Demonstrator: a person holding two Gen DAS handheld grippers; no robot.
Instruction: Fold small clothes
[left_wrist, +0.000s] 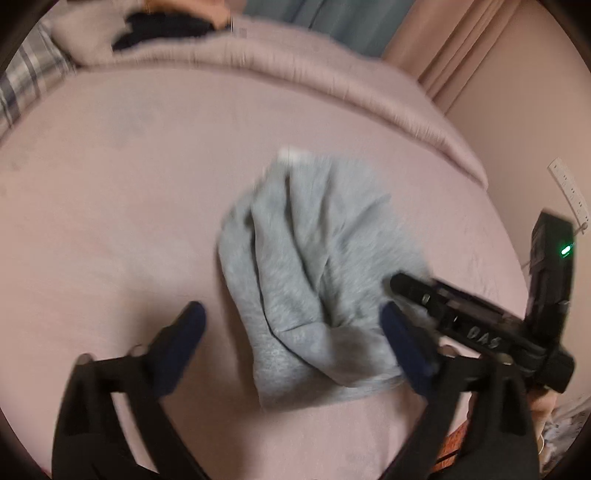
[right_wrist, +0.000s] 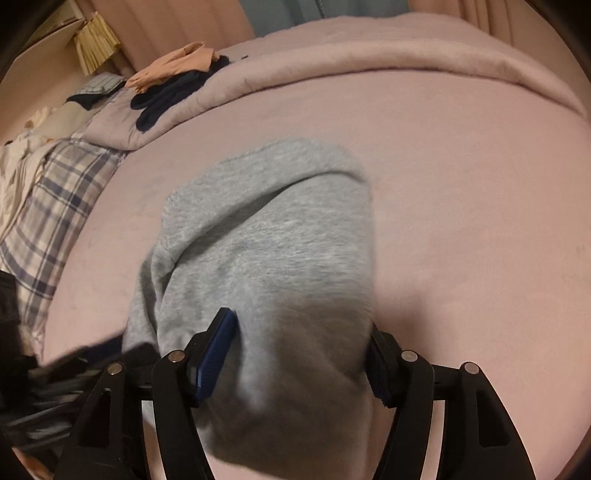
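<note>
A small grey knit garment (left_wrist: 314, 266) lies crumpled on the pink bed sheet (left_wrist: 110, 206). My left gripper (left_wrist: 291, 325) is open, its blue-padded fingers astride the garment's near edge, just above it. My right gripper shows at the right of the left wrist view, its fingertips (left_wrist: 402, 282) on the garment's right edge. In the right wrist view the garment (right_wrist: 273, 240) fills the middle, and my right gripper (right_wrist: 303, 354) is closed on a thick bunch of it between its blue pads (right_wrist: 218, 354).
A rolled pink blanket (right_wrist: 388, 59) runs along the far side of the bed. Dark and peach clothes (right_wrist: 173, 85) lie on it at the left. A plaid pillow (right_wrist: 55, 206) sits at the left edge. A wall (left_wrist: 517, 122) and a power strip (left_wrist: 570, 192) are to the right.
</note>
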